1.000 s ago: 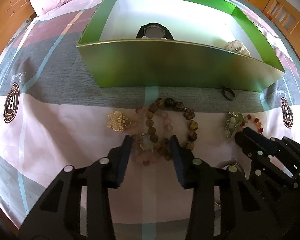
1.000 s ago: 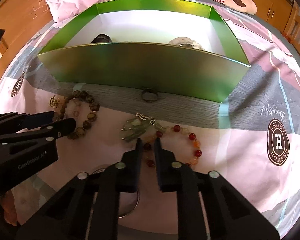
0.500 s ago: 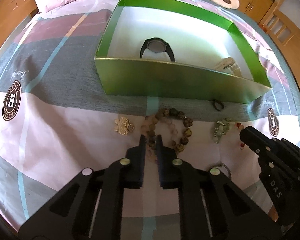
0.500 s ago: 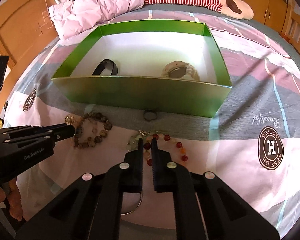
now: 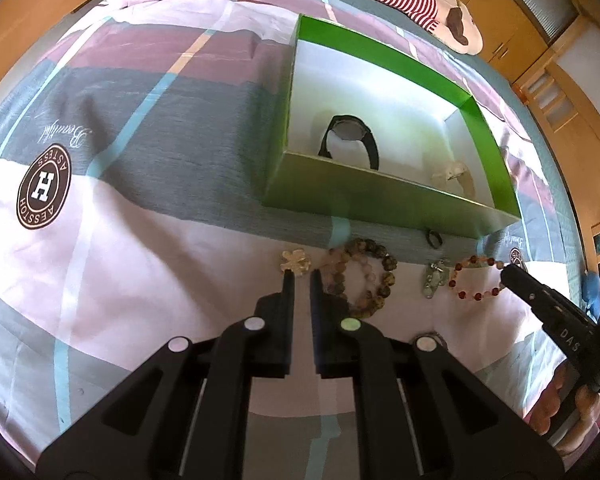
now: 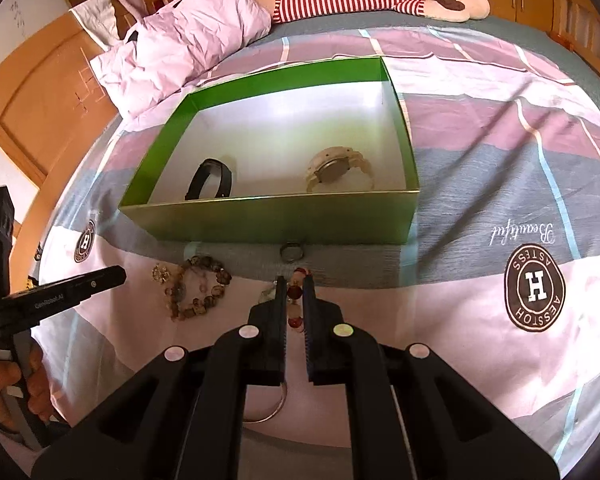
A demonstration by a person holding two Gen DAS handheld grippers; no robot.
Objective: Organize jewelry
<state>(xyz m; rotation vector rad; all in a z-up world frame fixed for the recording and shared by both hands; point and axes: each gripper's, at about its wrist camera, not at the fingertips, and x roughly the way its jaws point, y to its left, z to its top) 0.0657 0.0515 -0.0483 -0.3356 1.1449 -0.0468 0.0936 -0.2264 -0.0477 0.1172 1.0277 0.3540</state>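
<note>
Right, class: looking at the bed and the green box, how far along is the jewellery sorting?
Done: a black watch and a pale watch lie in the green box. In hand: the right gripper is shut on the red bead bracelet; the left gripper is shut, seemingly empty. Left on the bedspread: gold brooch, brown bead bracelet, ring, green charm, metal bangle.

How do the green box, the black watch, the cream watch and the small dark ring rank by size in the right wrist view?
Largest to smallest, as they look:
1. green box
2. cream watch and black watch: the cream one looks a little bulkier, but they are too close to rank firmly
3. small dark ring, though it lies nearer the camera
</note>
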